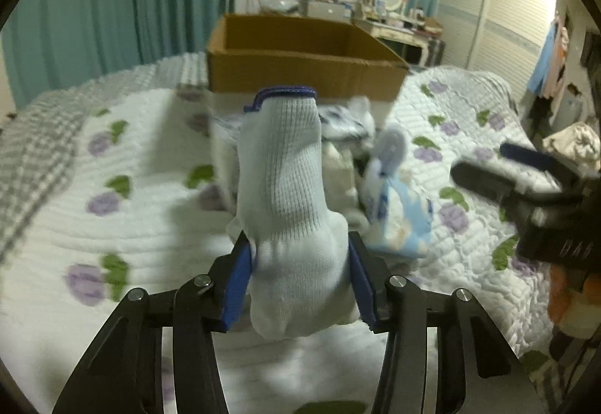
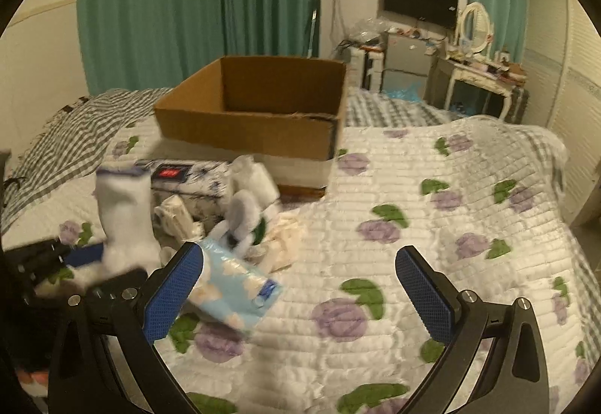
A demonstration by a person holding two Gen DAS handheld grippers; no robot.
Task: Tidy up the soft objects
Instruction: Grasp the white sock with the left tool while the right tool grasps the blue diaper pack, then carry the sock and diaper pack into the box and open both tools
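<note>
- A bedroom: a bed under a white quilt printed with purple flowers, green curtains and a wall television far behind.
- Nearest, the left claw has its blue pads pressed on the toe end of a white sock. The jaws are drawn in narrow around it.
- The sock's long axis runs straight ahead of that claw, its blue-trimmed cuff pointing away towards the box.
- The right claw stands wide open with nothing between its pads, only quilt below.
- Just left of its left pad lies a light blue soft packet; this claw is the nearer of the two to it.
- Beyond the packet sits a loose heap of pale soft things, details blurred.
- Farther ahead of both claws stands an open cardboard box; no contents show inside from here.
- Judgement: the box is likely the goal, so the held sock would travel forward and up over the near wall.
</note>
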